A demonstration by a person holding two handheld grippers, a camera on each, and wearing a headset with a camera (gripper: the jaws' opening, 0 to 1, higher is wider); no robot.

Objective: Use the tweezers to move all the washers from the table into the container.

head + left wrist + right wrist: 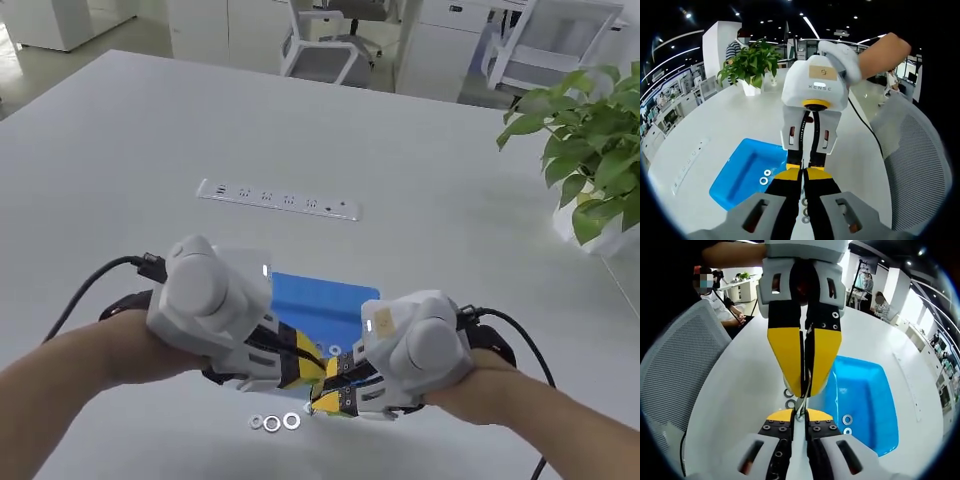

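Low over the desk (300, 120), near its front edge, the right claw (796, 416) and left claw (804, 390) meet nose to nose, each pressed together on the thin metal tweezers (801, 405). The tweezers' long axis runs straight from one claw into the other; which end is the tip cannot be told. Three washers (271, 423) lie just beside them, with the blue container (300, 295) just beyond. If either claw loosens or twists, the tweezers may slip and scatter the washers.

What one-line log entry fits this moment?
left gripper shut on tweezers | right gripper shut on tweezers | three washers on table | two washers in blue container
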